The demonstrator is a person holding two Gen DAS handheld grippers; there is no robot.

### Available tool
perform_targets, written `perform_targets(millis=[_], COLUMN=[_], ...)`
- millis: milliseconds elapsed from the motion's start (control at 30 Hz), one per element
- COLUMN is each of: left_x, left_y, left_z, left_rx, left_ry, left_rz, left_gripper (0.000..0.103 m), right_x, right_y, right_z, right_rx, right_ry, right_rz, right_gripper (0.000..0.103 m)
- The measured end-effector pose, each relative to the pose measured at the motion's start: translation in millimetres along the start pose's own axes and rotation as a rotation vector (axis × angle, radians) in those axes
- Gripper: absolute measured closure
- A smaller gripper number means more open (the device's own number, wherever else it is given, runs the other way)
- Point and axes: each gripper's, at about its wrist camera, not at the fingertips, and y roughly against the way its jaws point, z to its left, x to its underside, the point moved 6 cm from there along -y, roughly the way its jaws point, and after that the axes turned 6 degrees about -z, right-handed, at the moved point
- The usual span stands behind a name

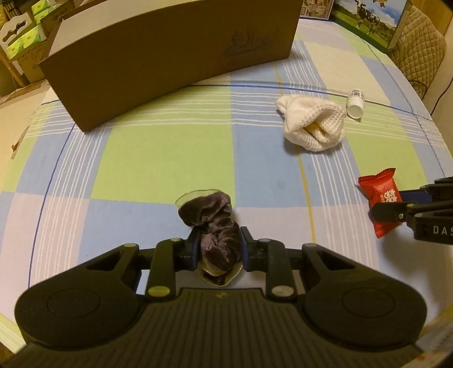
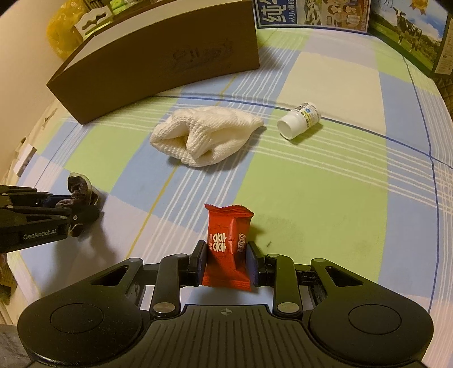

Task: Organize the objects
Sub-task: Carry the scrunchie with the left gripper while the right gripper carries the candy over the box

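Note:
My left gripper (image 1: 218, 249) is shut on a dark purple velvet scrunchie (image 1: 212, 223) in a clear wrapper, just above the checked tablecloth (image 1: 141, 158). My right gripper (image 2: 226, 264) is shut on a red snack packet (image 2: 228, 246) with white characters. From the left wrist view the red packet (image 1: 379, 198) and right gripper (image 1: 402, 209) show at the right edge. In the right wrist view the left gripper (image 2: 82, 209) holds the scrunchie (image 2: 78, 186) at far left. A white knitted cloth (image 2: 203, 136) and a small white bottle (image 2: 297, 120) on its side lie farther out.
A long brown cardboard box (image 1: 170, 53) stands across the far side of the table. Printed cartons (image 2: 396, 25) line the back right edge. A quilted chair back (image 1: 419, 48) sits beyond the right corner, and stacked boxes (image 1: 19, 36) at far left.

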Motion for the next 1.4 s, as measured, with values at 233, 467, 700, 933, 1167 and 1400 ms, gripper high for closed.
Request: perform_targets(millis=[233,467,700,933,1167,1400], left_x=[-3,-15,-39,-70,-109,-156], left_y=[10,24,44,64,73,72], left_z=[6,13,22,35,62,95], left_rx=[0.001,0.006,0.010,0.011,-0.025,-0.076], left_ry=[0.021,0.038,0.045,0.046,0.054,0.045], left_rz=[-0.022,-0.056,-0.124,-0.202,-0.274,-0.338], left_gripper=[0.080,0.080,0.080,0.080,0.080,0.080], right_x=[-2,-16,-43,-85,-141,-203], right_y=[0,8,22,33,38,34], right_z=[3,9,28,50,59,65], right_rx=[-0.008,-0.042,-0.100,-0.157,-0.159,-0.136], right_ry=[0.014,0.015,0.040,0.080,0.121,0.157], right_rz=[0.009,-0.017,-0.074,-0.146,-0.235,-0.323], right_gripper=[0.077,0.078,0.079,0.079,0.079,0.079])
